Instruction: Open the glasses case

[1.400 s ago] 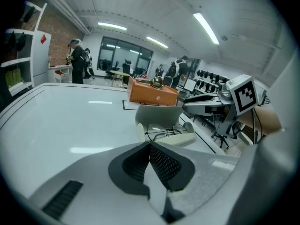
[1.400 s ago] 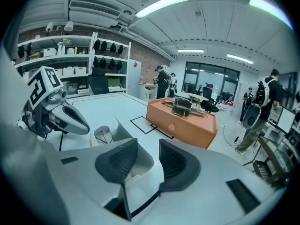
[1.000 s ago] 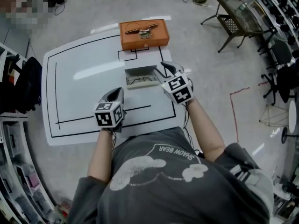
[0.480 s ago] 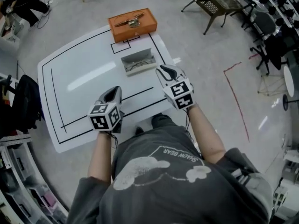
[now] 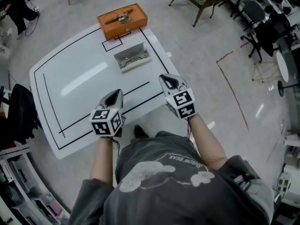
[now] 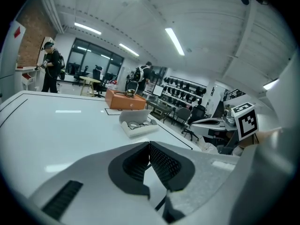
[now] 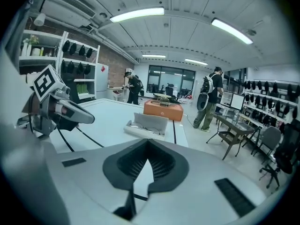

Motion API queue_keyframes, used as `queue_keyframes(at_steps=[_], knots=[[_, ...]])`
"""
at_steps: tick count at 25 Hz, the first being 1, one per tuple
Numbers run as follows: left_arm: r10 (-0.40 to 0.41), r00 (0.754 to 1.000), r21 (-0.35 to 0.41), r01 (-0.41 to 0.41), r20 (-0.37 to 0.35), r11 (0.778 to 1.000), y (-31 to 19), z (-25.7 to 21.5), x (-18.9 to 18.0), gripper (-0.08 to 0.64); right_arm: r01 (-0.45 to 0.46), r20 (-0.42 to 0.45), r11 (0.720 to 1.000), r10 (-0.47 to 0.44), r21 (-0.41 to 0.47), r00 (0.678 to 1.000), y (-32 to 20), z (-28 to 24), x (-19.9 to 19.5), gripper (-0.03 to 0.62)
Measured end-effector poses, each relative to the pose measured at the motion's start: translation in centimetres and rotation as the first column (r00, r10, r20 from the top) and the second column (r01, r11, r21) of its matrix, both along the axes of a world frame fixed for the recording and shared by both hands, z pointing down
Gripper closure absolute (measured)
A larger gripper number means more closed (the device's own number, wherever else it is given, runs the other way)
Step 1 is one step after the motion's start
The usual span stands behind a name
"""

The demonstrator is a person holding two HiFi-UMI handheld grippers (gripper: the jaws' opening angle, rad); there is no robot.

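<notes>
- The white table (image 5: pixel 61 93) is the biggest thing. It has black lines drawn on it.
- A person (image 5: pixel 159 172) in a grey shirt stands at the near side of the table and holds one tool in each hand.
- An orange box (image 5: pixel 122 20) sits at the far edge of the table. A thin brown thing lies on top of it, too small to make out.
- The left hand-held gripper (image 5: pixel 115 93) hangs over the near part of the table. Its jaws are pressed together at the tips, and nothing is between them.
- The right hand-held gripper (image 5: pixel 166 78) is over the near right edge of the table. Its jaws have just been closing. Now the tips meet and they pinch nothing.
- Each tool has a cube with black and white squares on it.
- The glasses case (image 5: pixel 132 56) lies on the far part of the table, near the orange box and well apart from both tools. It is grey, and its lid stands up, so it is open.
- A pair of glasses (image 5: pixel 133 59) lies inside the case.
</notes>
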State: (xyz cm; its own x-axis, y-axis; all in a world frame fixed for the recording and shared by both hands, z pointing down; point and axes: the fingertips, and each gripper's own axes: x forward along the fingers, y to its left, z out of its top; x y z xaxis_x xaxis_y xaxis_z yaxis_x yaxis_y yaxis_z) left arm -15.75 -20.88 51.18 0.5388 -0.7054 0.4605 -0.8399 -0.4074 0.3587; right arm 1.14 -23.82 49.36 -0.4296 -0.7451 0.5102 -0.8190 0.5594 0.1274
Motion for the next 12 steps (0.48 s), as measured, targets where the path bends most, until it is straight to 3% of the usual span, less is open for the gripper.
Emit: queue_keyframes(at_steps=[12], knots=[[-0.059, 0.998, -0.007, 0.059, 0.021, 0.998, 5.8, -1.4, 2.0, 0.557, 0.035, 0.093, 0.999, -0.033, -0.022, 0.995, 5.5, -0.7, 2.1, 0.592]])
